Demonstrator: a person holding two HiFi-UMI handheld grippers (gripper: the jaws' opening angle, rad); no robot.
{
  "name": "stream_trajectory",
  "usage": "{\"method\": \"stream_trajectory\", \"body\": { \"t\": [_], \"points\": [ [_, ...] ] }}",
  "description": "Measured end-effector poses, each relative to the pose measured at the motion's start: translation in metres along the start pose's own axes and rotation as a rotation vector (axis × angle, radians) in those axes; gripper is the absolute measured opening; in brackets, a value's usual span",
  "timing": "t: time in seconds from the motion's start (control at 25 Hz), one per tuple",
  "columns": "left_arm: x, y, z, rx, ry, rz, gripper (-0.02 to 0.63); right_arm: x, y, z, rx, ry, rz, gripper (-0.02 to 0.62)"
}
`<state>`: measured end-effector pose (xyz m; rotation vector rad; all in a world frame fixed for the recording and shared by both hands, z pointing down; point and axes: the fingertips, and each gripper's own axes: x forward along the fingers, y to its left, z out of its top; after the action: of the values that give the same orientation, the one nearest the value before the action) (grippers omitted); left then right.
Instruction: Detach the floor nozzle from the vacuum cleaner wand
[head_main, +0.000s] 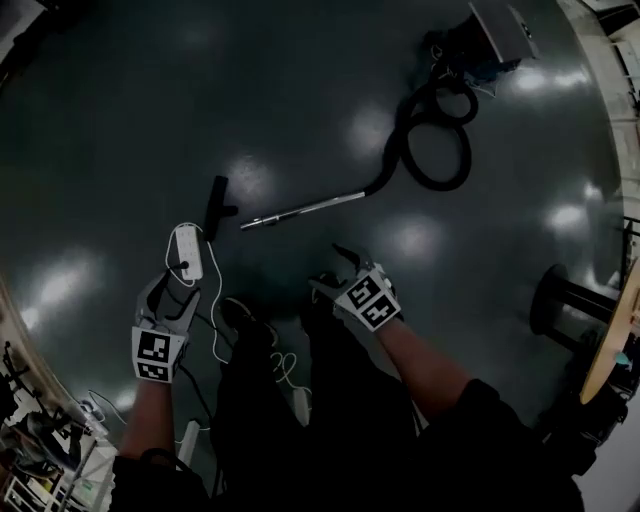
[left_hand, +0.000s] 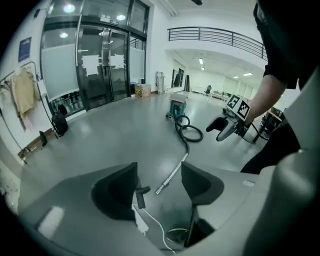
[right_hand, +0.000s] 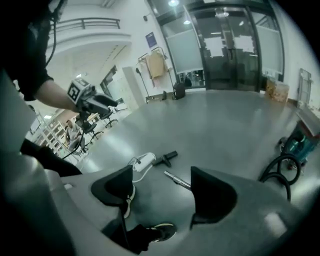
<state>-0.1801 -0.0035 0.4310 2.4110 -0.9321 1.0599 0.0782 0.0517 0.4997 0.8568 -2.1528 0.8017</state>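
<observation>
The black floor nozzle lies on the dark floor, apart from the bare end of the metal wand. The wand runs right into a coiled black hose and the vacuum body. Both grippers are held up above the floor, near my legs. My left gripper is open and empty; in its own view the nozzle and wand show between its jaws, far below. My right gripper is open and empty too, with the nozzle and wand end beyond it.
A white power strip with a white cable lies beside the nozzle. My shoe stands just below the right gripper. A round stool base and a table edge stand at the right; shelves clutter the lower left.
</observation>
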Motion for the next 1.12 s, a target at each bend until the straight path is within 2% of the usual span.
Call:
{"method": "stream_trajectory", "body": {
  "t": [0.12,0.24,0.4,0.56,0.72,0.8,0.88,0.96,1.04,1.12],
  "points": [
    [-0.077,-0.025,0.048,-0.038,-0.017,0.068,0.279,-0.057,0.038,0.042,0.019,-0.044,0.032,0.359],
    [-0.136,-0.047,0.089,-0.074,-0.073,0.108,0.278,-0.102,0.082,0.071,-0.054,-0.044,0.085,0.359],
    [-0.192,-0.07,0.108,-0.109,-0.155,0.092,0.276,-0.143,0.128,0.094,-0.132,-0.041,0.084,0.359],
    [-0.241,-0.086,0.115,-0.122,-0.251,0.046,0.265,-0.172,0.169,0.124,-0.144,-0.073,0.036,0.359],
    [-0.283,-0.112,0.128,-0.078,-0.371,-0.005,0.251,-0.206,0.211,0.161,-0.057,-0.234,0.002,0.359],
    [-0.3,-0.125,0.14,-0.055,-0.438,-0.03,0.233,-0.227,0.235,0.182,-0.009,-0.324,0.022,0.354],
    [-0.32,-0.136,0.156,-0.043,-0.503,-0.056,0.208,-0.247,0.26,0.199,-0.014,-0.391,0.063,0.35],
    [-0.344,-0.151,0.175,-0.022,-0.57,-0.078,0.173,-0.271,0.285,0.213,-0.034,-0.459,0.122,0.312],
    [-0.367,-0.164,0.191,0.002,-0.637,-0.083,0.124,-0.296,0.307,0.225,-0.06,-0.532,0.183,0.21],
    [-0.386,-0.173,0.203,-0.001,-0.695,-0.069,0.082,-0.319,0.325,0.236,-0.094,-0.595,0.239,0.149]
  ]
}}
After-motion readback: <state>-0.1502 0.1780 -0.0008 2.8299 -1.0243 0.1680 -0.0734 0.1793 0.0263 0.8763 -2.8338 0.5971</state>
